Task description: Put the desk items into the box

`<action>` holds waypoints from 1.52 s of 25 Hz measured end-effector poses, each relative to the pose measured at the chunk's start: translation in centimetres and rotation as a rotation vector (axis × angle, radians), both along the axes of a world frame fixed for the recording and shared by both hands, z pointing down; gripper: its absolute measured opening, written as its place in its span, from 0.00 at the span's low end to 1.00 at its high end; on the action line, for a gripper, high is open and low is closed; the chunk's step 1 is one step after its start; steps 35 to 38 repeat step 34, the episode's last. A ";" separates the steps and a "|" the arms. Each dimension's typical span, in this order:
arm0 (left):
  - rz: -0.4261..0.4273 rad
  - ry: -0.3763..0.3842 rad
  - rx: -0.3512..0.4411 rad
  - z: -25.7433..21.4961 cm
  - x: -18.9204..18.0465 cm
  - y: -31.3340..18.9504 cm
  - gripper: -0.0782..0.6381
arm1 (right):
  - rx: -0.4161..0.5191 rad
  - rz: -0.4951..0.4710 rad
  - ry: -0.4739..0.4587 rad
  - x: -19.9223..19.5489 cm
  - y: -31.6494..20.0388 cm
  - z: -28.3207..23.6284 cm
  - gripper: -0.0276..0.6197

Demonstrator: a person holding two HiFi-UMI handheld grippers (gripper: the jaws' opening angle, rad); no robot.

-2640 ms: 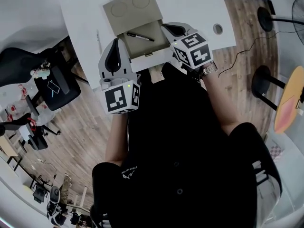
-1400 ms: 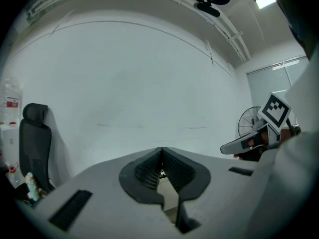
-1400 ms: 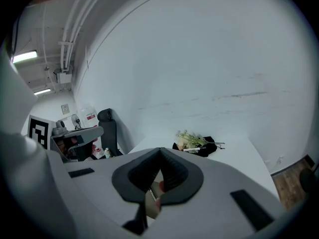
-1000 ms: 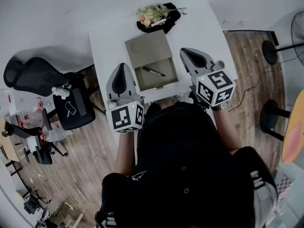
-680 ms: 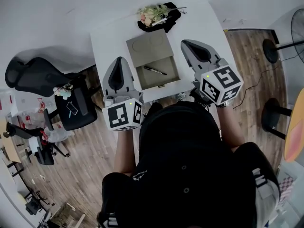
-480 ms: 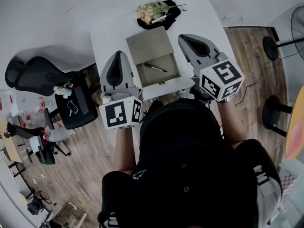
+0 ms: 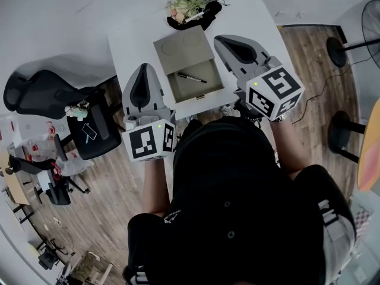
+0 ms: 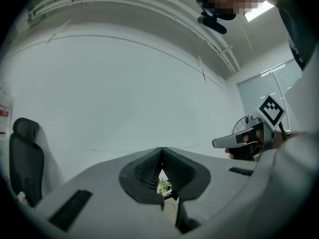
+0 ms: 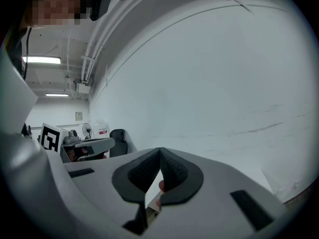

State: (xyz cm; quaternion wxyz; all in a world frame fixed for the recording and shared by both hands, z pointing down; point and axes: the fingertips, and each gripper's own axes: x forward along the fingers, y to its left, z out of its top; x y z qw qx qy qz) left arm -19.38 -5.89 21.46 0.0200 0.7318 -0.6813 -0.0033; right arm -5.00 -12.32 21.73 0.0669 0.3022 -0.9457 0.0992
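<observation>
My left gripper [image 7: 143, 67] and right gripper [image 7: 219, 39] are clenched, empty. I should open one wide before reaching for the flowers [image 7: 186, 6].

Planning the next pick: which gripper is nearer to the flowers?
Right. The right gripper is right of the flowers and a little back; the left gripper is farther back, left of the box.
</observation>
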 end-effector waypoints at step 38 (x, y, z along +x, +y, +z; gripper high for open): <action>-0.019 0.006 -0.033 1.9 -1.9 -0.7 0.12 | -0.011 -0.036 0.026 -2.3 -1.0 1.5 0.04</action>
